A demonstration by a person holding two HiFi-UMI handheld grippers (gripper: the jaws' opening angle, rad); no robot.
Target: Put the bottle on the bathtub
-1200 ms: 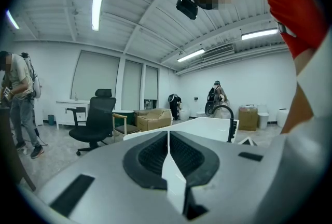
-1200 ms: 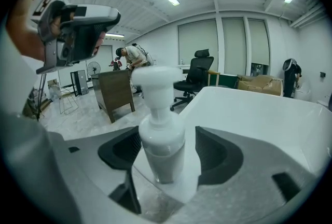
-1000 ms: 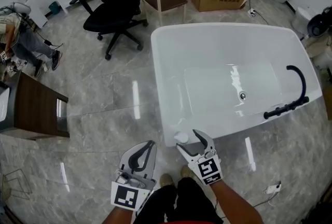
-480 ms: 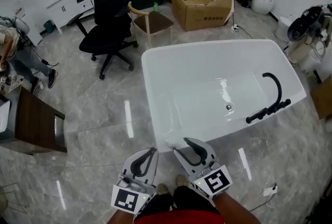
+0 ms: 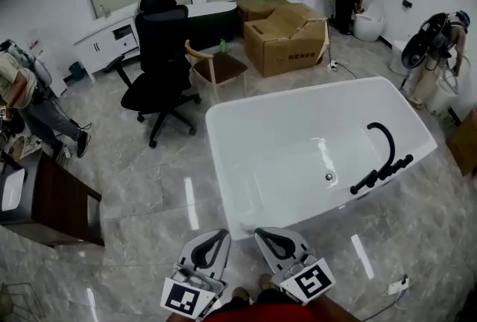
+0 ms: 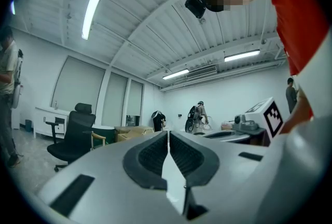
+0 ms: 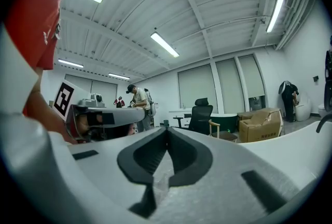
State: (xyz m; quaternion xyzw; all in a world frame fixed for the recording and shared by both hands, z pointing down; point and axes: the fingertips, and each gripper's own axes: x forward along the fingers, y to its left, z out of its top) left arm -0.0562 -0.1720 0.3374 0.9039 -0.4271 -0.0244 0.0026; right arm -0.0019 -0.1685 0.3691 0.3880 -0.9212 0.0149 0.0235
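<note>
Jaws of the left gripper (image 5: 222,234) are pressing together at the tips with nothing between them. The right gripper (image 5: 259,233) is doing the same, its jaws meeting at the tips and gripping nothing. Both are hanging low in the head view, side by side, just short of the near corner of the white bathtub (image 5: 218,153) and over the glossy marble floor (image 5: 149,186). Neither gripper is carrying the bottle, and no view is showing it clearly, so I cannot tell whether it is sitting on the tub's near rim. A black faucet (image 5: 381,156) is arching over the tub's right side. Beyond the tub, a black office chair (image 5: 160,52), a wooden chair (image 5: 216,68) and a cardboard box (image 5: 287,37) are standing on the floor.
</note>
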